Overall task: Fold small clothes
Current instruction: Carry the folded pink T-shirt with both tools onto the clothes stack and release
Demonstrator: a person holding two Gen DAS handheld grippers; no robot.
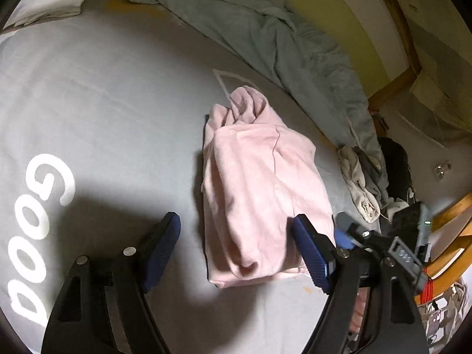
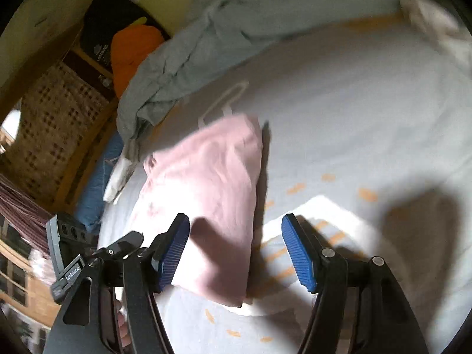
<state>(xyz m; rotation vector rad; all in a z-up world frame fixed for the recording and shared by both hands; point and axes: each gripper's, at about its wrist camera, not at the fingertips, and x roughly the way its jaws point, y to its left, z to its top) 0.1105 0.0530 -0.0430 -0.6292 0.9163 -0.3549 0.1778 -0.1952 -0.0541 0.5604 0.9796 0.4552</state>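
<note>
The folded pink garment [image 1: 259, 194] lies on the bed [image 1: 118, 112] straight ahead of both released tools, its long axis running away from them, its near end between the left tool [image 1: 236, 247] and the right tool [image 2: 236, 250], neither gripping it.

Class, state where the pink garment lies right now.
The pink garment lies folded on the grey bed sheet, centre of both wrist views, just ahead of both open grippers, with the crumpled grey-green blanket behind it.

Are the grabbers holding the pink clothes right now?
No. Both the left gripper and the right gripper stand open, holding nothing. The pink garment lies folded on the bed.
</note>
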